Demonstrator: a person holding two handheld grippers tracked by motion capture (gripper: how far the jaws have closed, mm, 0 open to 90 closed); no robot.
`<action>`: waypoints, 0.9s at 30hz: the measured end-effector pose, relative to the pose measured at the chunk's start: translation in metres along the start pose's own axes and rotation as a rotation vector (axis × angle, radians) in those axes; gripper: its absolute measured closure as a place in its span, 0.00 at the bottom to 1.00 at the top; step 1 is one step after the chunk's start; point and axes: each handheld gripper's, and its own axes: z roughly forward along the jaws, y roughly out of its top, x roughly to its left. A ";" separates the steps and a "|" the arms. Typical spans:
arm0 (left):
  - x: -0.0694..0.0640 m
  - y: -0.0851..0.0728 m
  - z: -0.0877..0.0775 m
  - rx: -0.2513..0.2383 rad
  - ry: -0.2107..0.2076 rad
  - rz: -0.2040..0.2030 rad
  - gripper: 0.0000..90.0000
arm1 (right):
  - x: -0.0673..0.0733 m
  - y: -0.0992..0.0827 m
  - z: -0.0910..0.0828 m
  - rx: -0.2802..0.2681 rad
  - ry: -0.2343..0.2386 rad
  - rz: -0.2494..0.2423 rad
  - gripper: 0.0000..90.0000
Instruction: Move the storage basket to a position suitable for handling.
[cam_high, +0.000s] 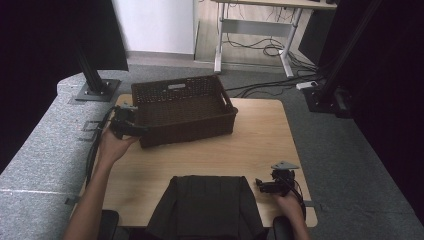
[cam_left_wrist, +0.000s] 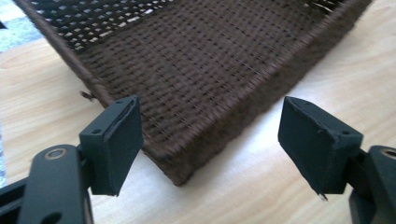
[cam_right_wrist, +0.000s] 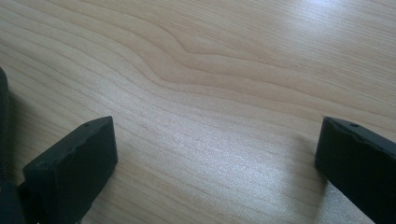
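Observation:
A dark brown woven basket (cam_high: 182, 107) stands on the far half of the wooden table (cam_high: 260, 145). My left gripper (cam_high: 134, 128) is at its near left corner, held from the left side. In the left gripper view that corner of the basket (cam_left_wrist: 205, 84) lies between the two pads of my left gripper (cam_left_wrist: 210, 140), which stand wide apart without pressing on it. A folded dark garment (cam_high: 207, 207) lies at the table's front edge. To its right my right gripper (cam_high: 261, 185) rests low over bare wood, open, with nothing between the jaws of my right gripper (cam_right_wrist: 217, 149).
A black stand on a base plate (cam_high: 95, 90) sits on the grey surface left of the table. Behind the table are desk legs (cam_high: 218, 45) and loose cables (cam_high: 270, 50) on the floor. Bare wood lies between basket and garment.

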 end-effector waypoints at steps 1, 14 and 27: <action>0.002 0.002 0.002 0.005 0.011 0.002 0.27 | 0.000 0.000 0.000 0.000 0.000 0.000 0.00; 0.021 0.012 0.029 0.053 0.104 -0.031 0.42 | 0.000 0.000 0.000 0.000 0.000 0.000 0.00; 0.035 -0.005 0.044 0.099 0.132 -0.109 0.60 | 0.000 0.000 0.000 -0.001 0.000 -0.001 0.00</action>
